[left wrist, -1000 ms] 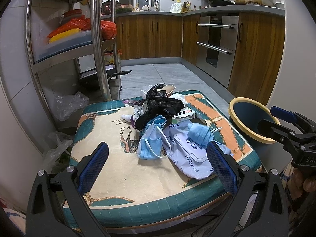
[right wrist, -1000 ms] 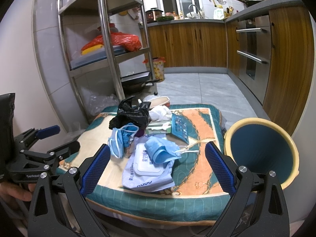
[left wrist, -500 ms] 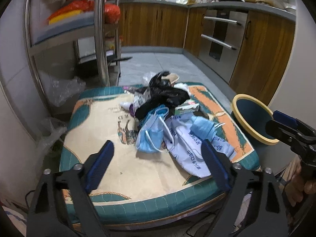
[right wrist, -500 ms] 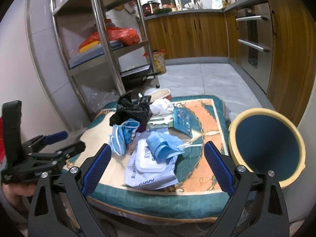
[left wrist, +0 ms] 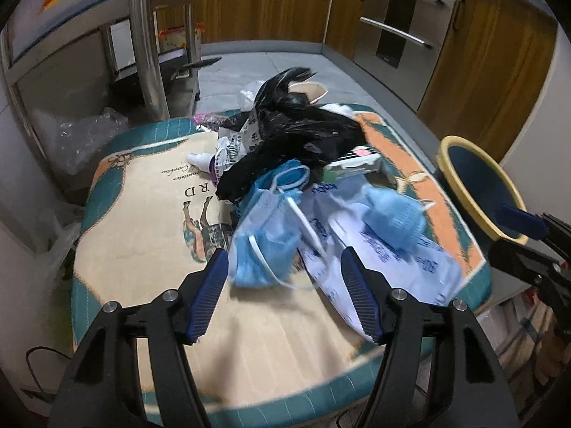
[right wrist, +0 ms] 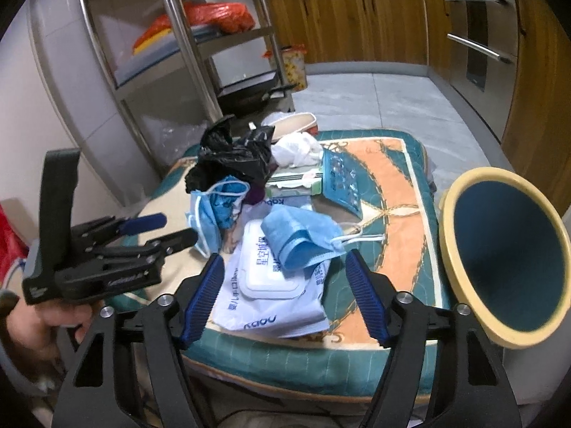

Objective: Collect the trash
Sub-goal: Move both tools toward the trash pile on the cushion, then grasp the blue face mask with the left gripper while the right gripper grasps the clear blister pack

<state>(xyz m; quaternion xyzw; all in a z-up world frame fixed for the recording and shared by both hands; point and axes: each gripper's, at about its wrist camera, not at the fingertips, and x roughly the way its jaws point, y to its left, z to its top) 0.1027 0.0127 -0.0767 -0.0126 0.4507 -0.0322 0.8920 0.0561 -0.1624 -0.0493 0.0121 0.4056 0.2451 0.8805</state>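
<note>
Trash sits in a heap on a low cushioned stool with a teal-bordered, cream-and-orange patterned fabric top, on a grey tiled kitchen floor.

Heap, near to far:
- white plastic wet-wipe pack with blue print at the near edge; flip lid faces up.
- crumpled light-blue face mask lying on top of the wipe pack, white ear loop trailing toward the orange border.
- second bunched blue face mask with white loops, just beside the pack on its left.
- crumpled black plastic bag behind both masks — the highest item of the heap.
- small white-and-green carton and a teal foil sachet to the right of the bag; a white wad of tissue behind them.

Round bin with a yellow rim and dark-blue inside stands right of the stool, just beside its edge, mouth tilted toward the camera.

Left gripper: jaws apart, nothing between the blue ribbed pads. It hovers over the near cream part of the stool, the bunched mask directly ahead between the fingertips; no contact visible. This view is motion-blurred.

Right gripper: jaws likewise spread, empty — framing the wipe pack and the mask on it, above them, not touching.

Steel shelving rack stands behind the stool, left.
</note>
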